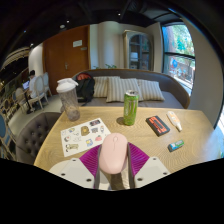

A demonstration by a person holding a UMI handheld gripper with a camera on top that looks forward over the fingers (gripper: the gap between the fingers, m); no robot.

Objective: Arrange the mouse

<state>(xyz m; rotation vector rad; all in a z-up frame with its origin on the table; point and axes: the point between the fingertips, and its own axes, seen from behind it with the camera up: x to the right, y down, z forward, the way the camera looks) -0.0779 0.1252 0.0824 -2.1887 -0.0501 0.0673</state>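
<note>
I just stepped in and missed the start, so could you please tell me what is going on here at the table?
A person's hand-held gripper has a pale pink computer mouse between its two fingers, apparently closed on its sides, low over the light wooden table. Beyond the mouse lie a white sticker sheet, a tall green drink can, a clear lidded plastic cup, a dark rectangular box and a small teal object.
</note>
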